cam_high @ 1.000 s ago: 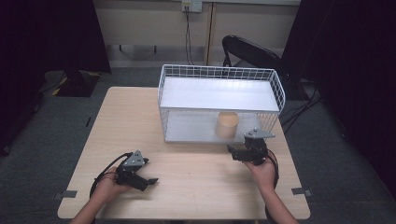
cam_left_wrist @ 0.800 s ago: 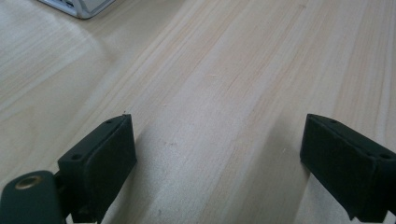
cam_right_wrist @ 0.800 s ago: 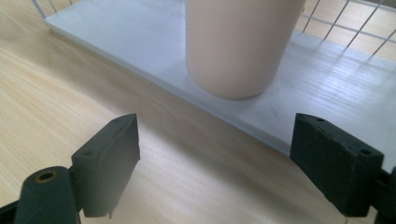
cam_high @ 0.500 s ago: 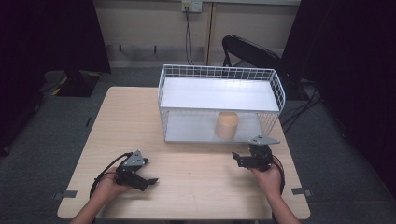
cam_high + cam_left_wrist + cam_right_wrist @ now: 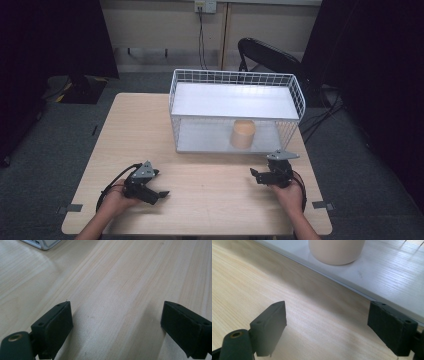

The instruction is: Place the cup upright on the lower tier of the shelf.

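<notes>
Cup top cut off beyond wide-apart right claw, on rack shelf

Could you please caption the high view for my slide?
Two open grippers rest on table; cup in rack.

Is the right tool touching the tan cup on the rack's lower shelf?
Apart. The right gripper view shows the right tool open, with bare wooden table between its jaws and the cup, which stands on the rack's lower shelf.
</notes>
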`<state>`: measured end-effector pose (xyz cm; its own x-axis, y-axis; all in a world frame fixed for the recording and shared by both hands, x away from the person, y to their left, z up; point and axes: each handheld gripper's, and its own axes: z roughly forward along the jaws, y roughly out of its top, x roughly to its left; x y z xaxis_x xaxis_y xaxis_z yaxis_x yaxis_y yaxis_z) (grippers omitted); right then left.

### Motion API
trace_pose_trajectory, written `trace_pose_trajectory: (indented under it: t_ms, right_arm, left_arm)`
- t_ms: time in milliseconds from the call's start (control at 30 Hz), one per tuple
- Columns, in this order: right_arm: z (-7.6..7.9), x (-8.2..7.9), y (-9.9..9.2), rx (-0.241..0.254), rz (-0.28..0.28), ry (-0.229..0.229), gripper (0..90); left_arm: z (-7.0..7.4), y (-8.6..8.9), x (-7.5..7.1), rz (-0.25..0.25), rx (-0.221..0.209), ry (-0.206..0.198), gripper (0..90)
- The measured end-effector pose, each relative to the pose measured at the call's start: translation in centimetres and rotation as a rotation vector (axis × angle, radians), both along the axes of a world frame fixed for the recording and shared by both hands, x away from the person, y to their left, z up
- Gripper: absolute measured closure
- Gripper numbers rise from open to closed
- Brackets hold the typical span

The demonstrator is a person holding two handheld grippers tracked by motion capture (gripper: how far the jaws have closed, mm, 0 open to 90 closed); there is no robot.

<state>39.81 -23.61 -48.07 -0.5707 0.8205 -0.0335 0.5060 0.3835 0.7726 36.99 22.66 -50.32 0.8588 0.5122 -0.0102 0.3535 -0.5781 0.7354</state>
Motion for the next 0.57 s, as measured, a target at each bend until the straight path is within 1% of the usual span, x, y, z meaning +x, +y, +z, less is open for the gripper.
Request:
trace_pose_trajectory:
  t_ms: [100,300,433,567]
  right_arm:
    - [-0.4,-0.1,0.2,-0.02,0.01,0.006,14.5]
    - [-1.2,-0.2,0.4,-0.043,0.03,0.027,14.2]
    - [-1.5,-0.3,0.7,-0.061,0.045,0.03,14.0]
    - [-1.8,-0.2,0.8,-0.068,0.056,0.035,13.1]
  left_arm:
    - [0.0,0.0,0.0,0.0,0.0,0.0,9.9]
    - [0.0,0.0,0.0,0.0,0.001,0.0,9.9]
    - [0.0,0.0,0.0,0.0,0.001,0.0,9.9]
    - [0.0,0.0,0.0,-0.001,0.0,0.0,9.9]
